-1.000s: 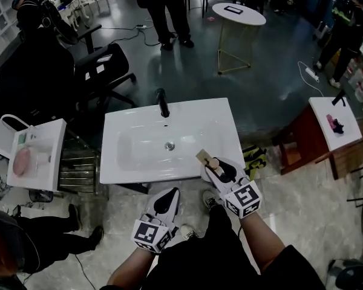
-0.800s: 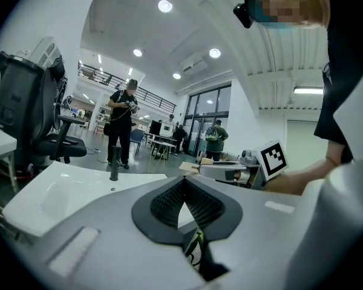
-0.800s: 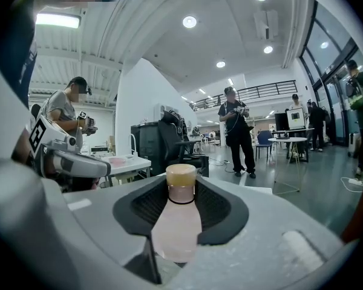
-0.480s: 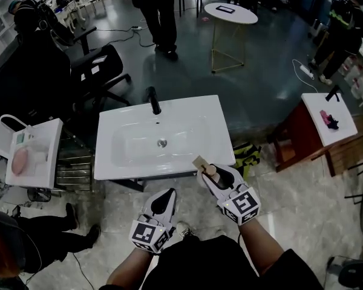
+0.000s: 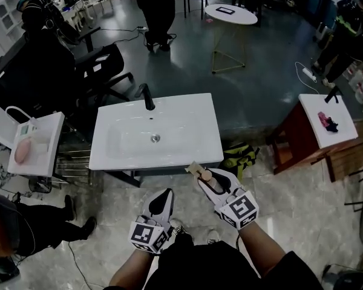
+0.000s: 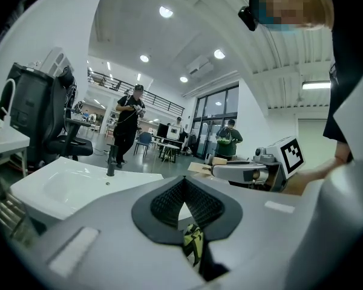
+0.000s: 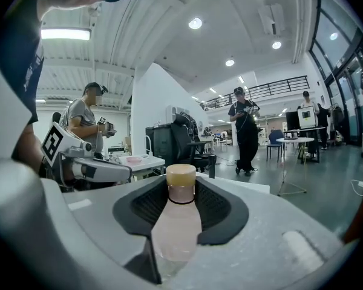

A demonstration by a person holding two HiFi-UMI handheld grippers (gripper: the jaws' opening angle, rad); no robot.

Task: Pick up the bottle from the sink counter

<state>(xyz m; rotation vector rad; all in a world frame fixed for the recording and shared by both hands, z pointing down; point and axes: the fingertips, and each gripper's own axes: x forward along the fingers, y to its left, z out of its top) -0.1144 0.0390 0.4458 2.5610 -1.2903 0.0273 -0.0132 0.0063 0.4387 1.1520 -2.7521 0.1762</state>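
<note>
A small pale pink bottle with a tan cap stands up between the dark pads of my right gripper, which is shut on its body. In the head view the bottle sticks out of the right gripper just in front of the white sink counter, over the floor. My left gripper hangs lower and to the left, shut and empty. The left gripper view shows its pads together, with the sink ahead to the left.
A black faucet stands at the sink's back edge. A smaller white basin unit stands to the left, and a yellow and black bag lies under the sink's right side. A black office chair, a round table and several people are further off.
The right gripper and bottle were over the sink's front right corner; they now sit clear of its front edge, as both grippers and the head have drawn back from the sink.
</note>
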